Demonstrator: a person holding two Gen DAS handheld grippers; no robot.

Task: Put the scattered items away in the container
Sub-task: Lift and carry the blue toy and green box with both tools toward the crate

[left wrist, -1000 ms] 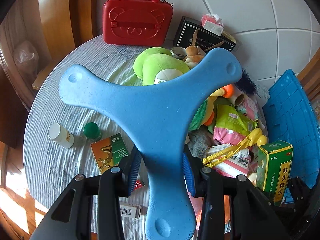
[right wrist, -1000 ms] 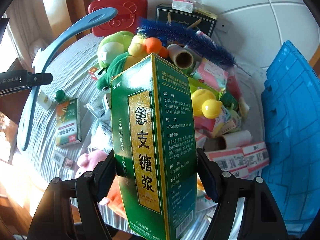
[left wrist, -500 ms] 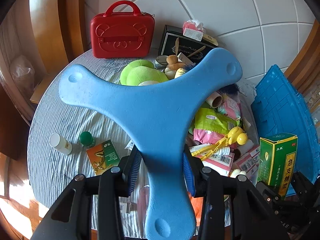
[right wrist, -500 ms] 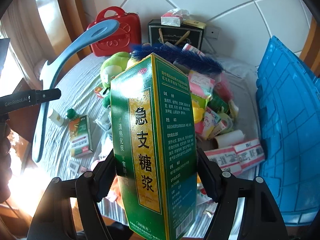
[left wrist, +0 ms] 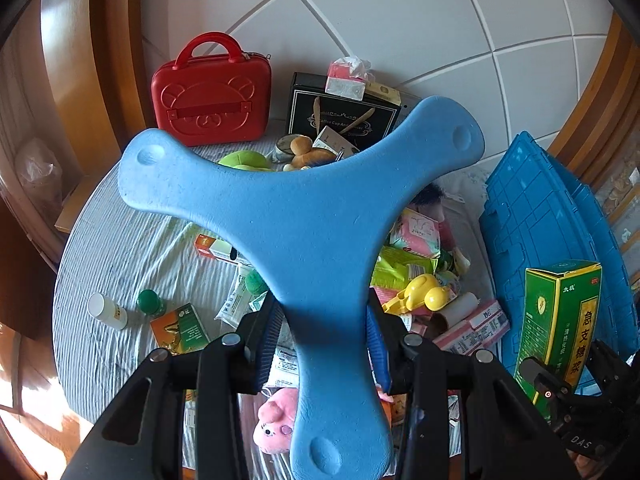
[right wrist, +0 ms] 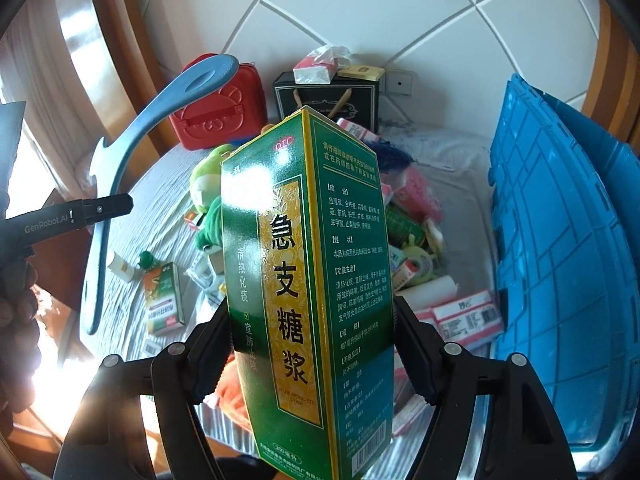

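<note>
My left gripper [left wrist: 320, 344] is shut on a blue three-armed foam boomerang [left wrist: 304, 216] and holds it in the air above the table. The boomerang also shows at the left of the right wrist view [right wrist: 120, 168]. My right gripper [right wrist: 312, 352] is shut on a tall green medicine box [right wrist: 304, 272], held upright above the table; the box also shows in the left wrist view [left wrist: 564, 320]. The blue plastic crate [right wrist: 560, 220] stands at the right, also in the left wrist view [left wrist: 552, 216]. Scattered items cover the round table [left wrist: 120, 248].
A red bear case [left wrist: 212, 96] and a black gift box [left wrist: 344, 116] stand at the back by the tiled wall. A white bottle [left wrist: 106, 312], green bottle [left wrist: 150, 302], small green box [left wrist: 180, 328], plush toys, yellow toy [left wrist: 424, 296] and packets lie on the cloth.
Both grippers have risen and pulled back from the table with their objects; the table looks smaller and the wall fills more of each view. The green box has moved toward the crate.
</note>
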